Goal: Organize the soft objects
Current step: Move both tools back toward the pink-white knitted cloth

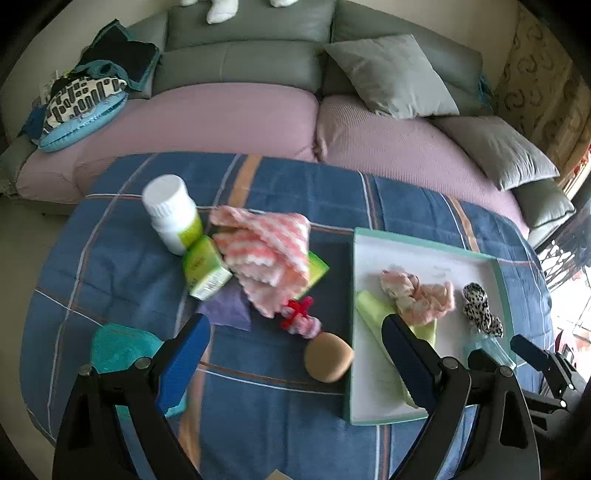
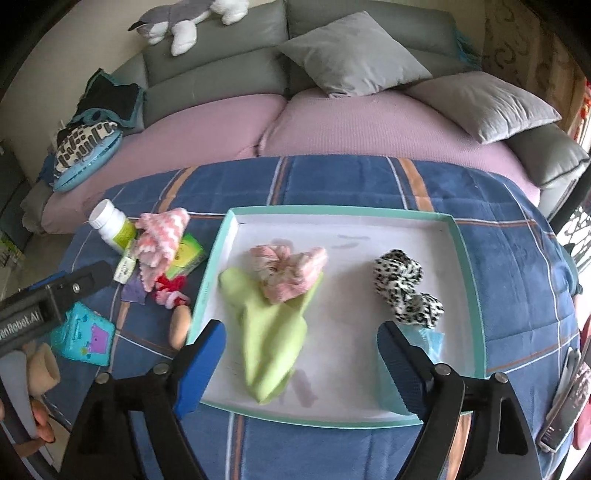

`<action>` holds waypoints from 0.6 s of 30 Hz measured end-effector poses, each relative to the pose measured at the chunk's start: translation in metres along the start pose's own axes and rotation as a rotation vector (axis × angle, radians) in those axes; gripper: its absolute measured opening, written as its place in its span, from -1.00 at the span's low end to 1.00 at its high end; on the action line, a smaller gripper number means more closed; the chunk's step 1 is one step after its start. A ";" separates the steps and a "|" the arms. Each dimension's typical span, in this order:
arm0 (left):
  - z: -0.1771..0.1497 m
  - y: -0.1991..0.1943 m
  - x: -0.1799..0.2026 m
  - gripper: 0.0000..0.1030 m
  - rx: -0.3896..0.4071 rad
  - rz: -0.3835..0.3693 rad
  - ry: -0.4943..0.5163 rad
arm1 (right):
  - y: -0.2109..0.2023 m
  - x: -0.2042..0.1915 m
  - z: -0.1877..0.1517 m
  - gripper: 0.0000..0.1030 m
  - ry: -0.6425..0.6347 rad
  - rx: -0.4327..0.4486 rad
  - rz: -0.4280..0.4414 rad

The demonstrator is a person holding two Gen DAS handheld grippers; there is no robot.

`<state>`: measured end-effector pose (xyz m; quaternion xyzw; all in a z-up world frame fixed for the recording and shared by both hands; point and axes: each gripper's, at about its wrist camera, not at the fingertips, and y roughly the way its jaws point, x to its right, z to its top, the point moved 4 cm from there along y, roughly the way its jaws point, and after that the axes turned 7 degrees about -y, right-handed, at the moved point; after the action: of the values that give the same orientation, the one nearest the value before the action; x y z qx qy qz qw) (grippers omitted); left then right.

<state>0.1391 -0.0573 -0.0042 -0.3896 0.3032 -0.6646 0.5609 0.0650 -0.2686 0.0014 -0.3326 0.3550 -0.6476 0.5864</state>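
A white tray with a teal rim [image 2: 332,212] lies on the blue plaid blanket. It holds a light green cloth [image 2: 273,332], a pink scrunchie [image 2: 288,269], a leopard-print scrunchie [image 2: 406,288] and a pale blue piece [image 2: 430,339]. My right gripper [image 2: 301,328] hovers open over the tray's near half, its pads touching nothing. Left of the tray lie a pink-white knit cloth [image 1: 269,251], a purple cloth [image 1: 229,310], a pink toy with a red bow [image 1: 301,317], a tan puff [image 1: 328,356] and a teal item [image 1: 118,347]. My left gripper [image 1: 295,325] stands open above them, empty.
A white bottle [image 1: 173,214] and green boxes [image 1: 205,271] sit among the cloths. Behind the table is a sofa with a pink cover [image 2: 369,125], grey pillows [image 2: 351,55], a plush toy [image 2: 184,22] and a pile of clothes [image 1: 92,92]. A dark flat device [image 2: 565,406] lies at the table's right edge.
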 end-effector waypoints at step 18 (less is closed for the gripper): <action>0.046 -0.003 -0.085 0.93 -0.012 0.030 -0.065 | 0.026 -0.087 0.028 0.71 -0.132 0.010 0.114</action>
<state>0.1832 0.0286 0.0069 -0.4097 0.2947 -0.6411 0.5782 0.1101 -0.1851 -0.0076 -0.3509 0.3307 -0.5915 0.6462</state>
